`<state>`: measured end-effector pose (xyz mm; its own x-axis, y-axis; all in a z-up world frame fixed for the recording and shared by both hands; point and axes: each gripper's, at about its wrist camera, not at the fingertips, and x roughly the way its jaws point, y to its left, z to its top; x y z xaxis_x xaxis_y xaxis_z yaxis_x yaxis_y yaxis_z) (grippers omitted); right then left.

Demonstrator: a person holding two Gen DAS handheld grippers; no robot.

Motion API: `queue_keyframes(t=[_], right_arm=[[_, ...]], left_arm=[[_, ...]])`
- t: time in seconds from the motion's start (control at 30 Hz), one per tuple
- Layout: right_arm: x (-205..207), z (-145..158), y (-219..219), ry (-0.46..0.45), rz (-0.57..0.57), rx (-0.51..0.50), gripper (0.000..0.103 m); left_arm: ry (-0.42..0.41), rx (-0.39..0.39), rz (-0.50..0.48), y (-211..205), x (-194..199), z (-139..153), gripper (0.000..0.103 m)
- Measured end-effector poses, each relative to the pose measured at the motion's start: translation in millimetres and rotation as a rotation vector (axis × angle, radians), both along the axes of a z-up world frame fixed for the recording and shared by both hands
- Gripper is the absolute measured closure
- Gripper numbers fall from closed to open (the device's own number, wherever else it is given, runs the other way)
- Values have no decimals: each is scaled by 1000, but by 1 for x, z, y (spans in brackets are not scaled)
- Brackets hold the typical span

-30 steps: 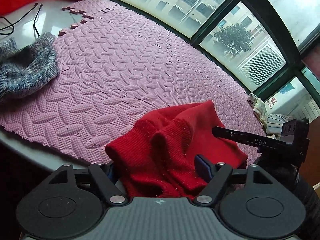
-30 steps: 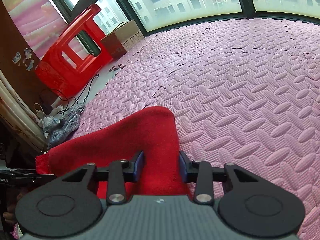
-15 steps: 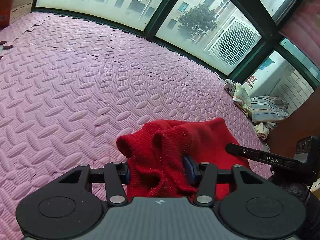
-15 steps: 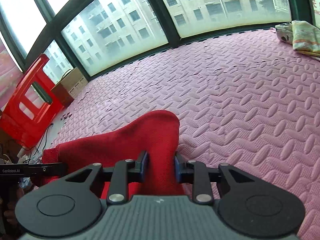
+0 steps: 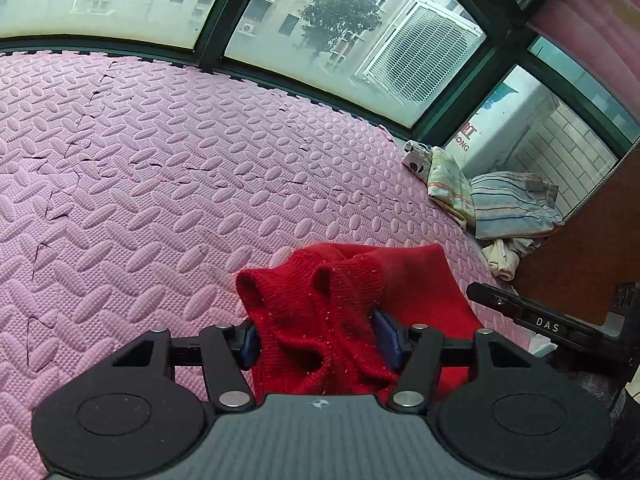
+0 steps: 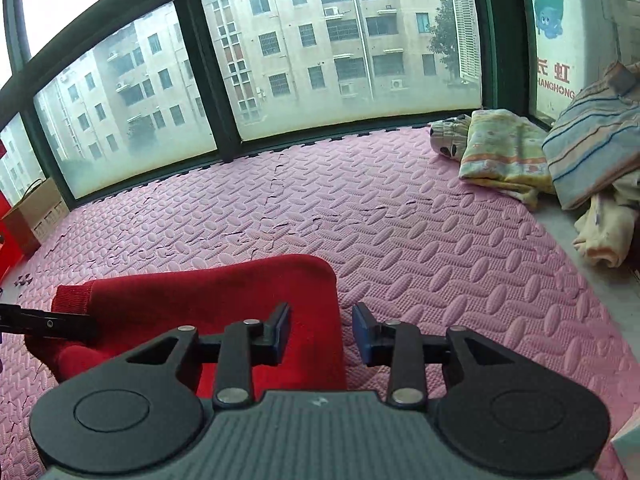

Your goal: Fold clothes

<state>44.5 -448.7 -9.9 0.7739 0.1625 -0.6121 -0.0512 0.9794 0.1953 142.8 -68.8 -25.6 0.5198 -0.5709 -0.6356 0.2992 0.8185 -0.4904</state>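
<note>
A red knit sweater (image 5: 320,304) lies bunched on the pink foam mat (image 5: 160,184). My left gripper (image 5: 318,342) has its ribbed end folds packed between its blue pads, which touch the knit on both sides while the jaws are opening. In the right wrist view the sweater (image 6: 208,300) shows a smooth folded edge. My right gripper (image 6: 320,334) is opening: the cloth reaches the left pad and a strip of mat shows before the right one. Each gripper's finger shows in the other's view, the right gripper (image 5: 540,320) and the left gripper (image 6: 48,324).
A pile of folded clothes, yellow patterned (image 6: 508,152) and blue striped (image 6: 592,148), sits at the mat's far right corner (image 5: 508,208). Dark-framed windows (image 6: 224,92) run along the back. A cardboard box (image 6: 36,216) stands at far left and a brown cabinet (image 5: 592,248) at right.
Both views have swung right across the mat with the sweater; the grey knit and red stool left view and the folded pile appeared. The right jaws widened off the cloth; the left ones narrowed, then widened.
</note>
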Motion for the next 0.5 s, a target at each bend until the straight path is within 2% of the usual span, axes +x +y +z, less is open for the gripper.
queue_keyframes(t=[0.03, 0.13, 0.23, 0.3, 0.5], right_arm=[[-5, 4, 6, -7, 30, 9, 69], [-17, 15, 33, -33, 141, 53, 69], [-23, 18, 67, -39, 232, 99, 72], [-23, 16, 85, -37, 272, 120, 78], [-23, 2, 122, -18, 333, 146, 84]], left_arm=[[-7, 4, 8, 3, -1, 3, 36], [-49, -16, 42, 13, -4, 19, 35], [-116, -31, 53, 13, -4, 37, 37], [-141, -57, 19, 7, -6, 44, 43], [-98, -61, -79, -19, -1, 31, 51]])
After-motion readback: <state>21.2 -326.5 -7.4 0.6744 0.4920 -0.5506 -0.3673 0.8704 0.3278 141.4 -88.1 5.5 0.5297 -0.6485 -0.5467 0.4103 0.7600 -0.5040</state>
